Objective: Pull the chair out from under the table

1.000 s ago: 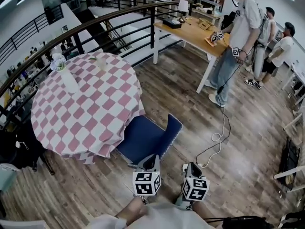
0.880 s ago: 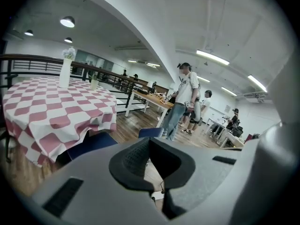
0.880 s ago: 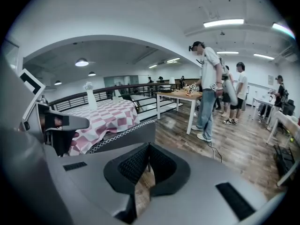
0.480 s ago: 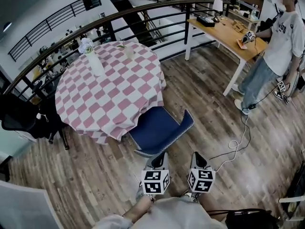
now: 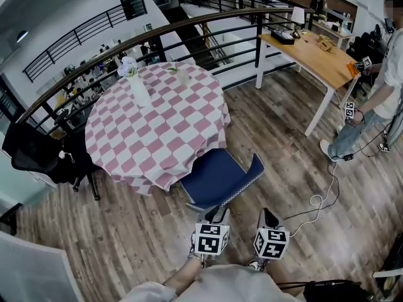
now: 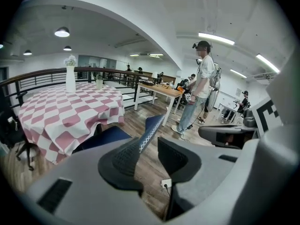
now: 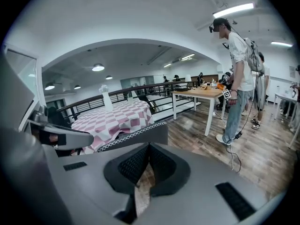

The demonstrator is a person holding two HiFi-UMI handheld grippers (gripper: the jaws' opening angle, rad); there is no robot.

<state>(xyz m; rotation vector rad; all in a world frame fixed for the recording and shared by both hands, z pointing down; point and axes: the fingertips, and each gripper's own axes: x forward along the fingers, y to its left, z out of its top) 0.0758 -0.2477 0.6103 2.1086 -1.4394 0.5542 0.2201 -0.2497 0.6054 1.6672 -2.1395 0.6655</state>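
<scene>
Change: the left gripper [image 5: 218, 214] was closed a second ago; its jaws have just been opening, with nothing between them. The chair [image 5: 214, 176] sits at the table as before.
Tables: two. One round table [image 5: 157, 131] under a pink-checked cloth, and one wooden table [image 5: 315, 58] by the railing.
Chair: one, blue, with the seat front tucked under the cloth and the backrest towards the grippers.
Grippers: two, near the backrest. The left is released; the right gripper [image 5: 267, 217] is clenched on nothing.
Vase: one white vase [image 5: 139, 90], upright on the cloth.
</scene>
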